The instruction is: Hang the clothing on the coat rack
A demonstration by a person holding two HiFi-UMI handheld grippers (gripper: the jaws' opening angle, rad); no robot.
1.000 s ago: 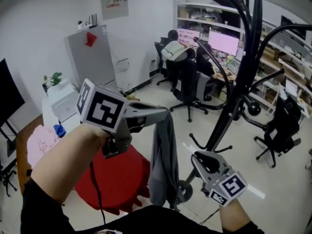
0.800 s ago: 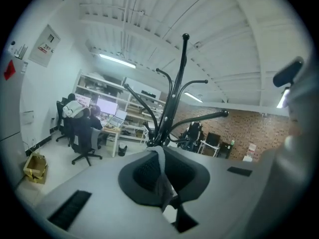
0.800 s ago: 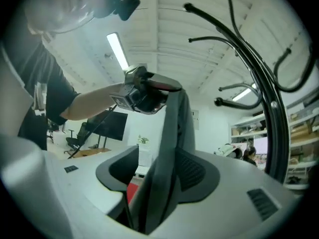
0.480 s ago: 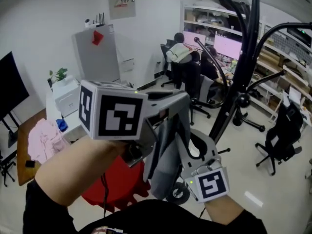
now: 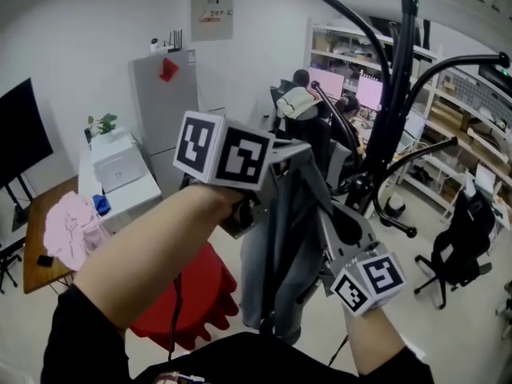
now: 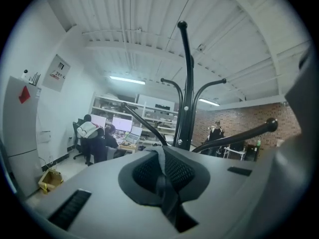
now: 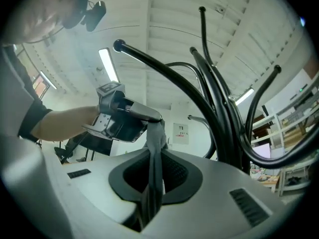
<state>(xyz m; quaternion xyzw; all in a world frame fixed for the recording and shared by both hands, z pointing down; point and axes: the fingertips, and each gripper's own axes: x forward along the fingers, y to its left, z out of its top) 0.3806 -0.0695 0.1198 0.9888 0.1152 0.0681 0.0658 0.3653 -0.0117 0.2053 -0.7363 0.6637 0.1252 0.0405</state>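
Note:
A grey garment hangs in front of me, left of the black coat rack. My left gripper is shut on the garment's top edge, with a fold of cloth pinched between its pads. My right gripper reaches up from below right. Its jaws have just been closing and now pinch a strip of the same cloth. In the right gripper view the left gripper holds that strip just above. The rack's curved arms rise to the right, and its pole stands straight ahead of the left gripper.
A red round stool stands under the garment. A wooden table with a pink cloth and a white cabinet are to the left. Behind the rack a person sits at desks with monitors. A black office chair is at right.
Both grippers rose with the garment. The right gripper came up from near the rack's base, reached the hanging cloth below the left gripper and closed on it.

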